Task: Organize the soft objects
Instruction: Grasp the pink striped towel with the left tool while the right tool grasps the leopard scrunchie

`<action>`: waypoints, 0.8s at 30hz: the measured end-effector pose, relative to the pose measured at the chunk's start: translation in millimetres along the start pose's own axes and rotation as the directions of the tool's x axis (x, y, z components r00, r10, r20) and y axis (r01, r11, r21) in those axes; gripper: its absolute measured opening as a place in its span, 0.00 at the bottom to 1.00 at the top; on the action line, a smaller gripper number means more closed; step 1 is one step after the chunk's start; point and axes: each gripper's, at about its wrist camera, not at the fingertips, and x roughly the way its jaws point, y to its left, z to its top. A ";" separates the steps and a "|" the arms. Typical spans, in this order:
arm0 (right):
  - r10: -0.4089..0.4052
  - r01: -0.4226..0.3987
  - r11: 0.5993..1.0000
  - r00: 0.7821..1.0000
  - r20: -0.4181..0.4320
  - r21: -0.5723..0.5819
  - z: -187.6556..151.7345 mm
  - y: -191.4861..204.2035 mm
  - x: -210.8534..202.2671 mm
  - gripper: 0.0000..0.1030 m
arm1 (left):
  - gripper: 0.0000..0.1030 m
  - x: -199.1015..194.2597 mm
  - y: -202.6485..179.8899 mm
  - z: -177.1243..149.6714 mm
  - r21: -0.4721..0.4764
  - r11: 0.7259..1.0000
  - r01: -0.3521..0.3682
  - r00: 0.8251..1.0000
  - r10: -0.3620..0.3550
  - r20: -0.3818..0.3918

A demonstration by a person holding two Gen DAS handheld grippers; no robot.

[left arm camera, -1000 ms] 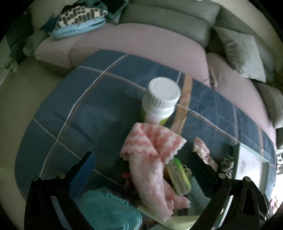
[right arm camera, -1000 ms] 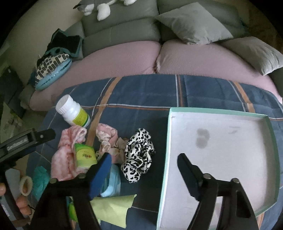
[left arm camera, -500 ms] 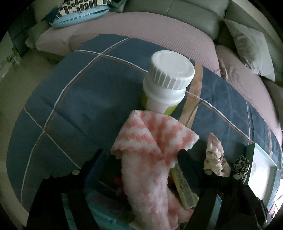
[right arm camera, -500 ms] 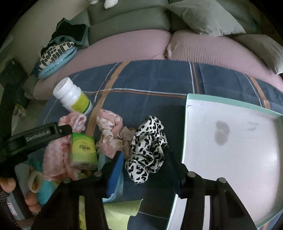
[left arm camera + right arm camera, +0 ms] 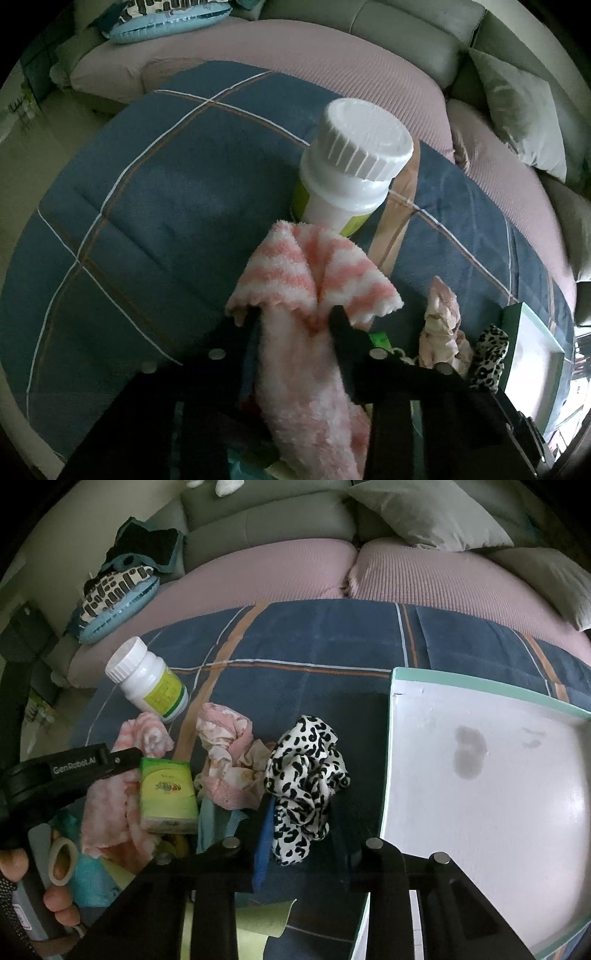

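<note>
A pink-and-white striped fluffy cloth (image 5: 314, 321) lies on the blue plaid blanket (image 5: 155, 206); my left gripper (image 5: 295, 317) is shut on it. The cloth also shows in the right wrist view (image 5: 110, 797). My right gripper (image 5: 301, 812) is shut on the black-and-white leopard scrunchie (image 5: 304, 771). A pink floral scrunchie (image 5: 229, 760) lies between the two. The white tray with a mint rim (image 5: 480, 794) sits to the right and holds nothing.
A white pill bottle with a green label (image 5: 147, 683) stands behind the striped cloth. A green tissue pack (image 5: 166, 794), a teal item (image 5: 88, 878), a roll of tape (image 5: 61, 860) and a yellow-green sheet (image 5: 258, 923) lie at the front left. The sofa (image 5: 295, 565) with cushions is behind.
Both grippers moved forward and down and went from open to shut: the left on the striped cloth, the right on the leopard scrunchie.
</note>
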 end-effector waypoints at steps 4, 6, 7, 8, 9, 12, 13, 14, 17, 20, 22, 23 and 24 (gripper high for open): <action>0.013 -0.013 1.000 1.000 0.007 0.008 0.2 -2.3 -1.1 0.20 | 0.20 -9.7 9.6 -1.9 -0.016 1.000 0.008 1.000 -0.008 0.015; 0.023 -0.023 1.000 1.000 0.010 0.017 0.7 -4.4 -1.8 0.20 | 0.17 -14.4 13.8 -1.4 -0.026 1.000 0.015 0.999 -0.014 0.029; 0.027 -0.028 0.999 1.000 0.012 0.021 0.7 -5.2 -2.3 0.19 | 0.15 -16.1 14.8 -1.3 -0.028 0.999 0.015 0.999 -0.014 0.033; 0.032 -0.032 0.999 0.999 0.015 0.026 0.8 -6.3 -2.7 0.19 | 0.14 -18.4 16.1 -1.5 -0.029 0.999 0.015 0.999 -0.014 0.039; 0.037 -0.037 0.999 0.999 0.016 0.031 1.0 -7.4 -3.4 0.19 | 0.13 -20.4 17.4 -1.8 -0.031 0.999 0.017 0.999 -0.015 0.044; 0.052 -0.053 0.998 0.998 0.027 0.042 1.5 -9.0 -6.7 0.19 | 0.12 -25.7 17.4 -2.6 -0.035 0.999 0.021 0.998 -0.019 0.057; 0.054 -0.055 0.998 0.998 0.032 0.043 1.7 -9.0 -8.2 0.19 | 0.11 -28.6 17.9 -2.4 -0.035 0.999 0.024 0.998 -0.022 0.064; 0.056 -0.057 0.997 0.998 0.036 0.043 1.7 -9.1 -9.4 0.19 | 0.11 -30.6 17.3 -1.9 -0.034 0.999 0.026 0.997 -0.024 0.070; 0.063 -0.066 0.997 0.997 0.052 0.048 2.8 -9.1 -15.0 0.19 | 0.08 -35.3 14.2 1.7 -0.034 0.999 0.036 0.995 -0.032 0.094; 0.068 -0.071 0.996 0.995 0.070 0.045 3.4 -8.2 -21.4 0.19 | 0.07 -41.0 14.1 2.9 -0.029 0.999 0.044 0.993 -0.041 0.113; 0.073 -0.077 0.996 0.994 0.080 0.044 3.7 -8.4 -25.9 0.19 | 0.06 -41.9 12.8 3.8 -0.029 0.998 0.047 0.992 -0.043 0.121; 0.075 -0.079 0.996 0.994 0.084 0.044 3.9 -8.5 -27.2 0.19 | 0.06 -42.0 12.6 3.7 -0.025 0.998 0.051 0.991 -0.047 0.122; 0.077 -0.081 0.996 0.993 0.087 0.043 4.1 -8.7 -28.1 0.19 | 0.06 -39.0 9.5 4.5 -0.016 0.999 0.045 0.993 -0.043 0.113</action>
